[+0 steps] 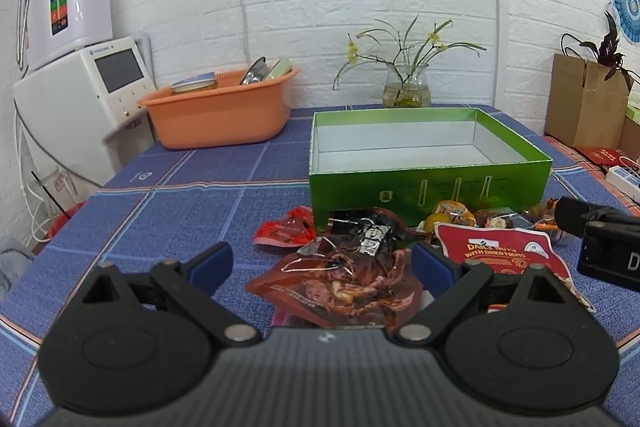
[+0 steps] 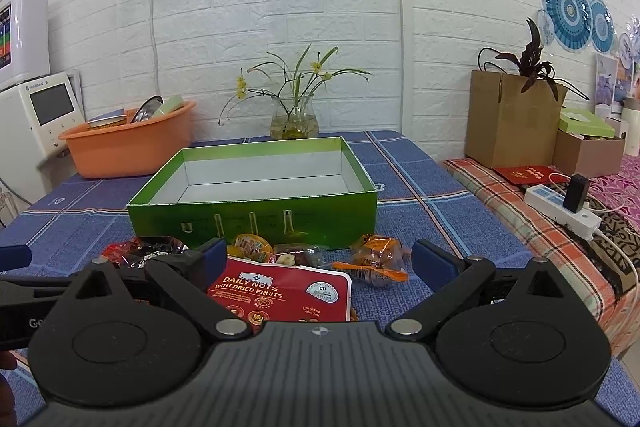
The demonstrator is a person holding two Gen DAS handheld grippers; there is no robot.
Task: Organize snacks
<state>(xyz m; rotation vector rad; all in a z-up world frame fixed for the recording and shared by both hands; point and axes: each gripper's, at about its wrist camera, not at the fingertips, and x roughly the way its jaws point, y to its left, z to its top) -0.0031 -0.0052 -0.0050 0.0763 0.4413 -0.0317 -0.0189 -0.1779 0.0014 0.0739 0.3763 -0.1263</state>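
1. A white brick-pattern wall (image 2: 320,7) closes the back of the room.
2. The table (image 2: 404,163), under a blue checked cloth, stands against that wall.
3. A glass vase (image 2: 294,119) of yellow-flowered stems sits at the table's far edge.
4. Left of the vase lies an orange basin (image 2: 128,147); beyond it stand white appliances (image 1: 80,83).
5. Right of the vase, off the table, stand a cardboard box (image 2: 508,119) and a power strip (image 2: 560,205).
6. Blue paper fans (image 2: 576,11) hang on the wall above that box.

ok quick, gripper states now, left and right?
Left gripper: open, holding nothing, fingers either side of the dark snack packet.
Right gripper: open, holding nothing, above the red nuts packet.
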